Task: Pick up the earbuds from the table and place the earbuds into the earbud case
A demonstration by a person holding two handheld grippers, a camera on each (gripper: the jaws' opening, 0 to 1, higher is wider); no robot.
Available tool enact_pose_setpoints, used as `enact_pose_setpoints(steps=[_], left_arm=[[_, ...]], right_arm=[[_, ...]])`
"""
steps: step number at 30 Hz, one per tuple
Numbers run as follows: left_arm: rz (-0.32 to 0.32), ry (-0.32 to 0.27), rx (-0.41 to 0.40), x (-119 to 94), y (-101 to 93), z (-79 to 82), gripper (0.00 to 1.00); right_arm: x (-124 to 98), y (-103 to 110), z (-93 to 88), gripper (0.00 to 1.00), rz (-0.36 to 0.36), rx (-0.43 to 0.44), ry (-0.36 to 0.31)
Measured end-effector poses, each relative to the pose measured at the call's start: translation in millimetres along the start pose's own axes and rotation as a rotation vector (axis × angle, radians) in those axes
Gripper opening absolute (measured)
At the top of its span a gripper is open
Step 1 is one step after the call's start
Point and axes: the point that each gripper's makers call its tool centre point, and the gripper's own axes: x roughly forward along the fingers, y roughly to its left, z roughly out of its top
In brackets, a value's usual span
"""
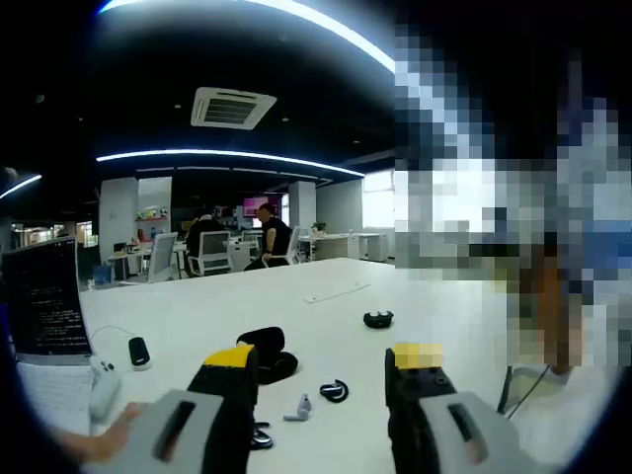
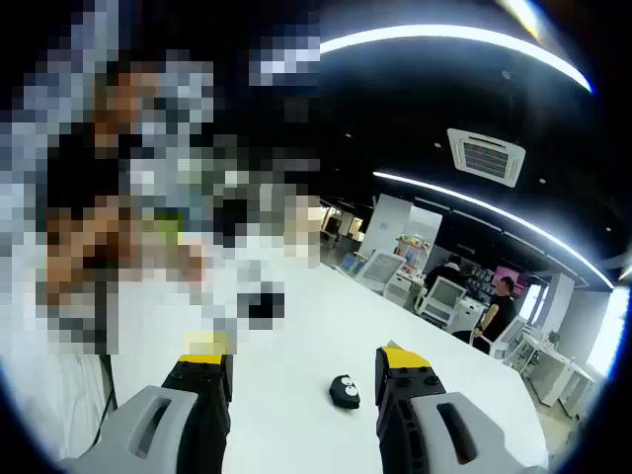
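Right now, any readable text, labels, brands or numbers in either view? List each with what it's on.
None can be read.
Laptop screen at the left of the left gripper view: rows of light text on a dark background, too small and blurred to quote.
Pink lit sign on the far wall: blurred, no letters to make out.
Left gripper, right gripper, black earbud case: no markings visible.

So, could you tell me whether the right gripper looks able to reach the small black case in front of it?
Probably yes: the right gripper is open, and the black case sits on bare white table between its jaws, nothing blocking.
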Motion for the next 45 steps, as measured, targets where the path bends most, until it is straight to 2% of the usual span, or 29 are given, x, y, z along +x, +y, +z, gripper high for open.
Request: enact_pose_setpoints(steps=[6,11,16,18,25,33,45], left_arm=[[-0.013,0.023,0.012,-3.3,-1.2,-4.7,0.49],[-0.013,0.006,0.017,-8.7,2.2,1.0,0.49],[-0.018,0.033,0.029,-8.3,2.0,-5.7,0.49],[-0.018,0.038,0.032,-8.9,2.6,-6.5,0.49],[-0.022,0.02,0.039,-14.1,1.1,-0.1,0.49],[-0.022,0.03,0.04,-19.4,3.9,-2.6,0.49],[-0.029,0.045,0.038,-21.1,3.2,-7.6,0.49]], right_arm=[[18.8,11.5,2.9,0.56,0.047,-0.019,0.003],[37.8,20.0,0.5,0.55,0.102,-0.04,0.04],[59.6,26.6,5.7,0.52,0.16,-0.042,0.057],[66.2,31.6,5.2,0.52,0.183,-0.071,0.085],[87.7,42.9,14.0,0.48,0.248,-0.106,0.12],[108.9,68.5,16.5,0.45,0.348,-0.145,0.164],[144.1,106.5,10.4,0.37,0.5,-0.186,0.234]])
